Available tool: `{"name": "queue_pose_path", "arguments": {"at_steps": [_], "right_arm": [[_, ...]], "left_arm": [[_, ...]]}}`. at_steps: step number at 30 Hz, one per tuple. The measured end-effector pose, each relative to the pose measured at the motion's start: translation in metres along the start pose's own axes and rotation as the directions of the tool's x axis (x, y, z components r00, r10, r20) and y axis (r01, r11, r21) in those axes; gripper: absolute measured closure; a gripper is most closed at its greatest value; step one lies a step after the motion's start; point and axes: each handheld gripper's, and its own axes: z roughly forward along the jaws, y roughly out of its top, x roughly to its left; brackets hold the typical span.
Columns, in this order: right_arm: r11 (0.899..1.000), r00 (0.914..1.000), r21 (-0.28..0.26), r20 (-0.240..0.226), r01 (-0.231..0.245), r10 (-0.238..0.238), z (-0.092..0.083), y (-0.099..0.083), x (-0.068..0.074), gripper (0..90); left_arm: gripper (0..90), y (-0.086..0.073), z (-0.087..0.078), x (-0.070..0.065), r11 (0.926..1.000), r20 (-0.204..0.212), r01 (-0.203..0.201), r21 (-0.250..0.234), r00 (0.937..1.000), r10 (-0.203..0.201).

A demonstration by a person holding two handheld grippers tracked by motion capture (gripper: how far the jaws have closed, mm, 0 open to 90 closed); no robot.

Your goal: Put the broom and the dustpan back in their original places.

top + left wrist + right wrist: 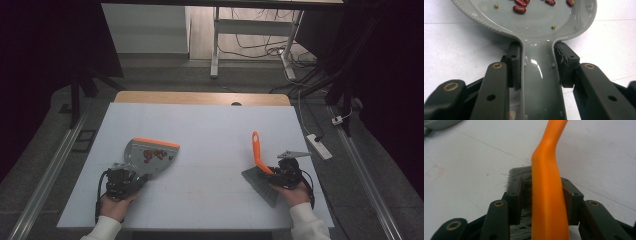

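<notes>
White worktop (210,135) across the middle of the high view, a wooden edge along its far side. At lower left of that frame, grey dustpan (150,155) lying flat, orange lip toward the upper right, handle toward the lower left. Handle clamped in the left hand-held gripper (131,176); in the left gripper view, pads (514,65) pressed against both sides of the dustpan (536,30) handle at centre frame, pan spreading across the top. At lower right of the high view, brush (260,170): orange handle rising toward the upper left, grey bristles down on the worktop. Right hand-held gripper (278,176) around the brush at its head, jaws part-way open; in the right gripper view, orange handle of the brush (549,195) standing between the pads (571,200), a gap showing on the left side, touching or nearly touching on the right, not possible to tell which. Bristles visible behind and below the jaws at centre frame. Smallest last: red beans (519,9) scattered in the pan at the top of the left gripper view, plus a few small yellowish peas (496,6) among them.
</notes>
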Motion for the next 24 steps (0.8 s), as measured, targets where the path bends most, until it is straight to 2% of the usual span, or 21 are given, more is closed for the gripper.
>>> {"name": "queue_pose_path", "arguments": {"at_steps": [6,9,12,16,20,24], "right_arm": [[0.999,0.9994,0.030,0.023,-0.027,0.026,0.004,0.000,-0.007,50.2],[0.998,0.9984,0.045,0.040,-0.041,0.039,0.006,0.000,-0.009,47.0],[0.999,0.9957,0.038,0.088,-0.031,0.028,0.004,0.000,-0.008,44.0],[0.999,0.9945,0.017,0.101,-0.030,0.028,0.002,0.001,-0.007,43.7],[1.000,0.9944,0.002,0.105,-0.011,0.011,0.000,0.001,-0.005,43.7],[1.000,0.9944,-0.013,0.105,0.011,-0.010,-0.003,0.001,-0.002,43.9]], "left_arm": [[54.8,0.000,0.000,-0.001,0.9999,0.008,-0.017,0.002,0.9998,0.017],[43.5,0.000,-0.003,-0.003,0.9988,-0.024,-0.048,-0.004,0.9986,0.048],[35.8,-0.001,-0.009,-0.005,0.9970,-0.032,-0.075,-0.018,0.9967,0.074],[34.1,0.000,-0.014,-0.005,0.9934,-0.031,-0.111,-0.030,0.9934,0.110],[33.7,-0.001,-0.018,-0.005,0.9907,-0.009,-0.128,-0.046,0.9918,0.127],[33.9,0.000,-0.021,-0.008,0.9837,0.015,-0.174,-0.047,0.9845,0.175]]}}
